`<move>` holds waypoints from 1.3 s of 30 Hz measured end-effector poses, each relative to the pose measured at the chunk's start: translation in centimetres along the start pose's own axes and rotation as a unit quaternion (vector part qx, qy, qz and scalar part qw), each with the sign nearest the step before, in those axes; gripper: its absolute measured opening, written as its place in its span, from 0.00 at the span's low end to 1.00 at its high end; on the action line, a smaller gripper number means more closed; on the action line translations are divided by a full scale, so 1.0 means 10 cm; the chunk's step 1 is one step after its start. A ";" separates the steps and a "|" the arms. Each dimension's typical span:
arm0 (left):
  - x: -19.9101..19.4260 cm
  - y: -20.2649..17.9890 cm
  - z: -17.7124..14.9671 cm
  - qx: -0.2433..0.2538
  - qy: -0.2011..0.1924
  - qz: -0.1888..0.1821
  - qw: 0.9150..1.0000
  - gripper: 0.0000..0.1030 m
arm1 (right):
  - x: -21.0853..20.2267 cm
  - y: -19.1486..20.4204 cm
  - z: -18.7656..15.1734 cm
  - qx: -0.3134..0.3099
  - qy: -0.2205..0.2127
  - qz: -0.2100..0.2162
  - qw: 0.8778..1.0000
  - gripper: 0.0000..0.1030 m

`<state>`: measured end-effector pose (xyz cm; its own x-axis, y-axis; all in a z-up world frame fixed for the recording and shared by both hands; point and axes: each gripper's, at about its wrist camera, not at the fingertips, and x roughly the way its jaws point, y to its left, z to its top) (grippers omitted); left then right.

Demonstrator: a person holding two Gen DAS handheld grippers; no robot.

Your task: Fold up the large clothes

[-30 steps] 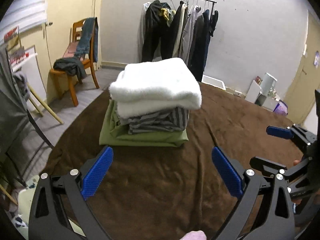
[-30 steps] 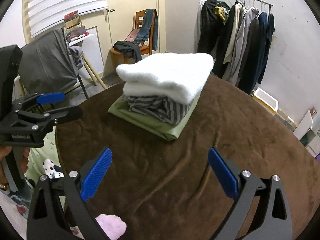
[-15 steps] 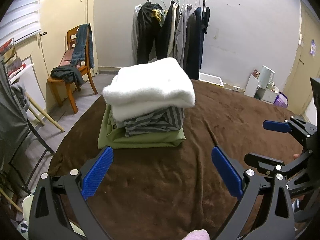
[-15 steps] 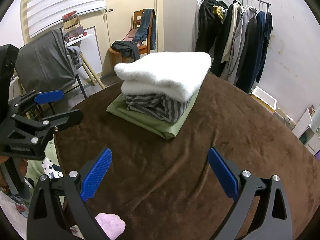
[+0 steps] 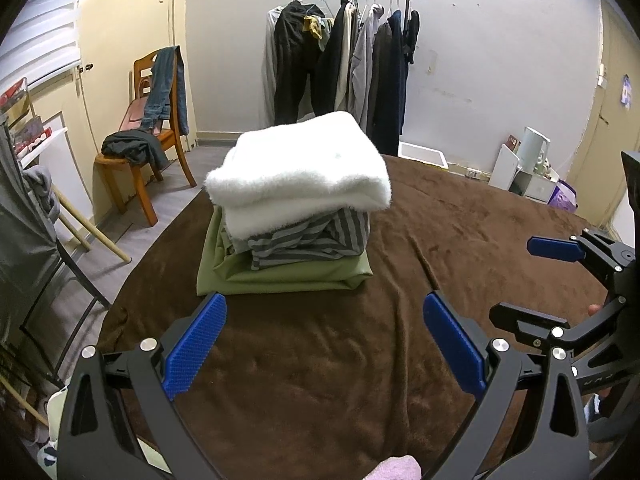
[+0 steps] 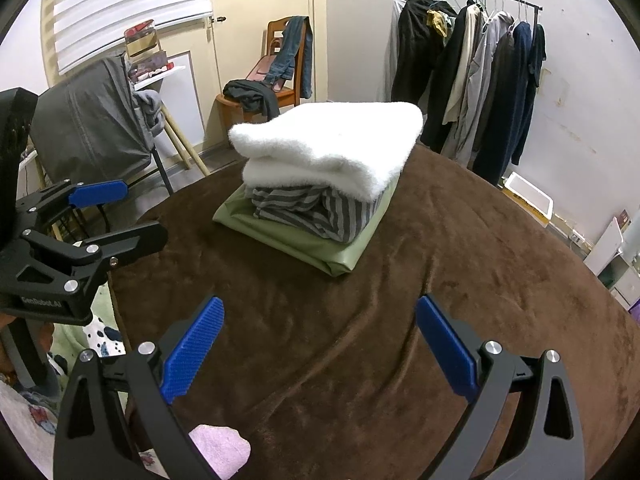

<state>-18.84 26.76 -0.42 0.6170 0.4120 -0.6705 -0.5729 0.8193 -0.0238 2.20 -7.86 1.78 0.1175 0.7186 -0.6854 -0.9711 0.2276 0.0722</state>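
A stack of folded clothes sits on the brown blanket (image 5: 360, 360): a fluffy white garment (image 5: 300, 164) on top, a grey striped one (image 5: 312, 236) under it, an olive green one (image 5: 280, 274) at the bottom. The same stack shows in the right wrist view, with the white garment (image 6: 332, 144) on top. My left gripper (image 5: 325, 346) hangs open above the blanket, short of the stack, holding nothing. My right gripper (image 6: 318, 346) is open too, empty, and shows from the side at the right edge of the left wrist view (image 5: 540, 280).
A wooden chair (image 5: 156, 136) with jeans and dark clothes stands at the back left. A clothes rack (image 5: 344, 64) with hanging coats lines the far wall. A grey covered stand (image 6: 88, 120) is at the left. A pink cloth (image 6: 220, 452) lies near the front edge.
Both grippers have drifted slightly back and up from the stack, and the left view has turned a little to the left. Both stay open. The stack has not moved.
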 end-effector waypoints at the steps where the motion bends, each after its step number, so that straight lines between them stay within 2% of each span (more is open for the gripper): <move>1: 0.00 0.00 0.00 0.000 0.000 -0.001 1.000 0.94 | 0.00 0.00 0.00 0.000 0.000 0.000 1.000 0.93; 28: -0.04 0.02 -0.04 -0.009 -0.001 0.003 1.000 0.94 | 0.02 -0.01 0.05 0.006 -0.010 0.001 1.000 0.94; 39: -0.06 0.06 -0.04 -0.015 -0.003 0.031 0.999 0.94 | 0.07 0.02 0.06 0.003 -0.009 0.001 1.000 0.94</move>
<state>-19.75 26.79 -0.33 0.5833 0.4645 -0.6663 -0.6258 0.7800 -0.0041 2.21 -6.88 1.75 0.1184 0.7309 -0.6721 -0.9702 0.2293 0.0785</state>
